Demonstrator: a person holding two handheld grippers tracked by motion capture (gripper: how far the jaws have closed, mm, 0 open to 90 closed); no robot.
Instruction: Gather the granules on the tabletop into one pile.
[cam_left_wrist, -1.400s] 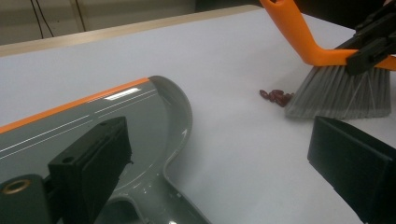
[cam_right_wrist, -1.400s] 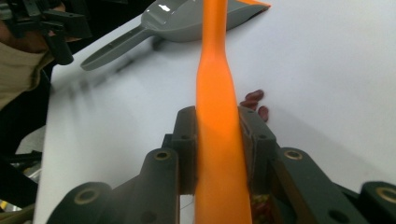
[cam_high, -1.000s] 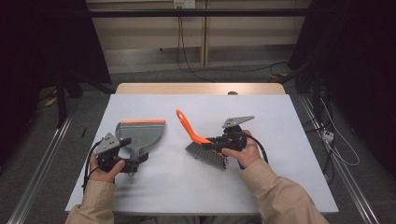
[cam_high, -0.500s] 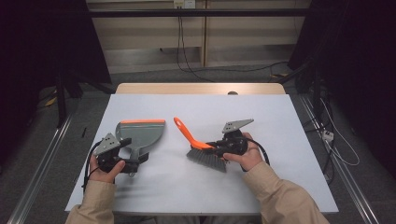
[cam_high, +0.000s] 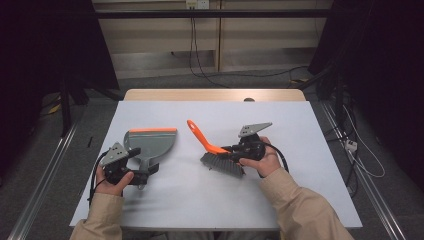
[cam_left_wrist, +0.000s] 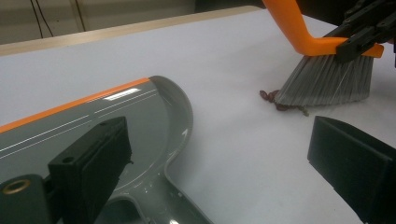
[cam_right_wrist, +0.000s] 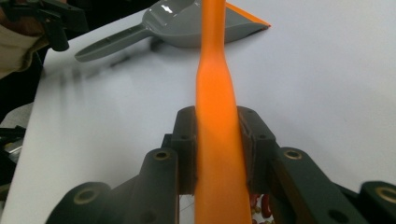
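A grey dustpan (cam_high: 150, 142) with an orange lip lies flat on the white table, its handle (cam_right_wrist: 107, 44) pointing towards the person. My left gripper (cam_high: 144, 172) sits at that handle's end; in the left gripper view the left gripper (cam_left_wrist: 217, 140) is open, jaws wide apart, with the pan (cam_left_wrist: 116, 121) by its left jaw. My right gripper (cam_high: 227, 149) is shut on the orange handle (cam_right_wrist: 215, 93) of a hand brush (cam_high: 202, 136). The grey bristles (cam_left_wrist: 327, 84) rest on the table over a few small reddish bits (cam_left_wrist: 273, 97).
The white table (cam_high: 300, 190) has a wooden strip along its far edge (cam_high: 215, 95). Cables run over the floor behind (cam_high: 200, 60). Metal rails flank the table on both sides (cam_high: 45, 185).
The brush's orange handle dipped towards the table and rose again, with the bristles shifting slightly. The left gripper and the dustpan have stayed put.
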